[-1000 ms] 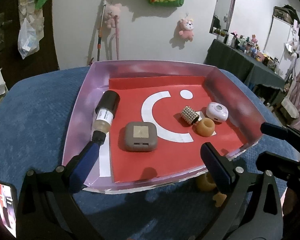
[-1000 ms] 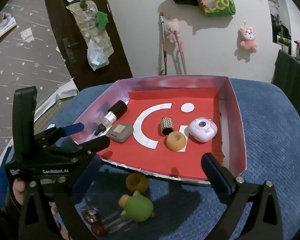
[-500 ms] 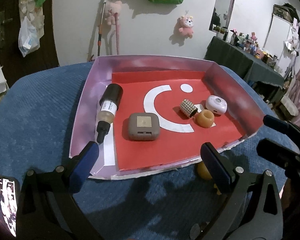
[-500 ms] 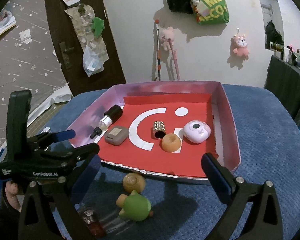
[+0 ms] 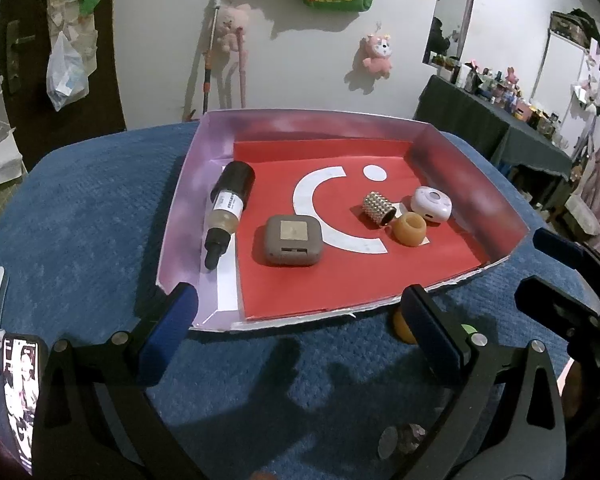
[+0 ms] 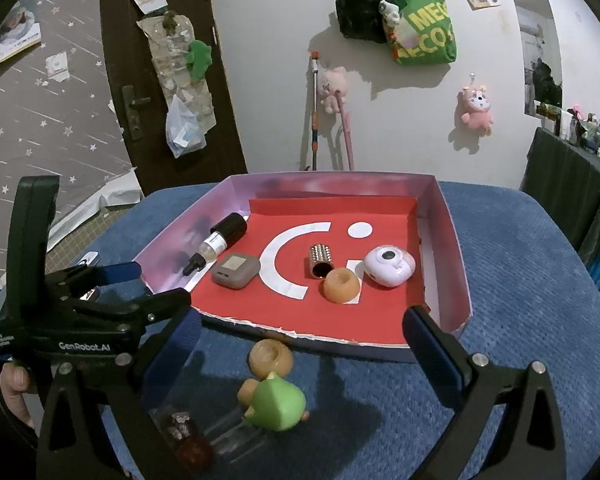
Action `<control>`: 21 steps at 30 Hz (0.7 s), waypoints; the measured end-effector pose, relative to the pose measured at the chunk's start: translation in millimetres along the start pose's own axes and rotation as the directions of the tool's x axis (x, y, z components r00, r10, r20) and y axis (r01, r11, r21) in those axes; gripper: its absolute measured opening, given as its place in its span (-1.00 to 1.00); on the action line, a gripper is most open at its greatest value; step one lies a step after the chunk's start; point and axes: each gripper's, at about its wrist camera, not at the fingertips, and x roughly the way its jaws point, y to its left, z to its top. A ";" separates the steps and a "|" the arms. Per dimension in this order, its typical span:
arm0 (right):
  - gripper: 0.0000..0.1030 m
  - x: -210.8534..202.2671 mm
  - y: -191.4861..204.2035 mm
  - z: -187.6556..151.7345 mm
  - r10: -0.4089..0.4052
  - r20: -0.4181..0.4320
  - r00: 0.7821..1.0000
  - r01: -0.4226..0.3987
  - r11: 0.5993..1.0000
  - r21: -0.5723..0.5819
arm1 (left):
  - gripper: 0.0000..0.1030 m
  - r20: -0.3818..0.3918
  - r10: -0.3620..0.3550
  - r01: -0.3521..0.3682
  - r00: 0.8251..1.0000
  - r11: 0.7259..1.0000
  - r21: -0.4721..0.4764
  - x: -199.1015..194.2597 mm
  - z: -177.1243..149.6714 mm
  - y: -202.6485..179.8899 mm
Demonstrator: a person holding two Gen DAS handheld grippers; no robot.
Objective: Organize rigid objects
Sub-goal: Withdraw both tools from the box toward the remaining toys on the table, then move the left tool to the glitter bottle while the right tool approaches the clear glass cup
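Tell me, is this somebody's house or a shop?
Probably a room in somebody's home. Pink plush toys and a green tote bag hang on the wall, a dark door is stuck with bits and bags, and a side table is crowded with little bottles and figures.

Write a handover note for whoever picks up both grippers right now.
Left gripper: open, empty, short of the tray's near edge.
Right gripper: open, empty, over the blue cloth in front of the tray.
In the tray: dropper bottle lying along the left wall, brown case, studded cylinder, orange ring, white round gadget.
Still out on the blue cloth: tan ring, green figure, small clear bottle with a red cap.
Left: move those three into the tray.
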 end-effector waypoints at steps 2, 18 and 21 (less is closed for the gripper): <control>1.00 -0.6 1.2 -1.4 -0.003 0.000 1.000 0.003 1.000 0.001 | 1.00 0.001 -0.004 0.004 1.000 1.000 -0.002 -1.9 -1.3 -0.3; 0.86 -17.4 6.4 -16.6 0.002 0.006 1.000 -0.002 1.000 -0.004 | 1.00 0.024 -0.028 0.027 0.999 1.000 0.014 -20.0 -15.1 -11.0; 0.81 -20.2 6.8 -19.9 0.002 0.002 1.000 -0.002 1.000 -0.001 | 1.00 0.028 -0.027 0.027 0.999 0.999 0.025 -24.2 -18.7 -13.7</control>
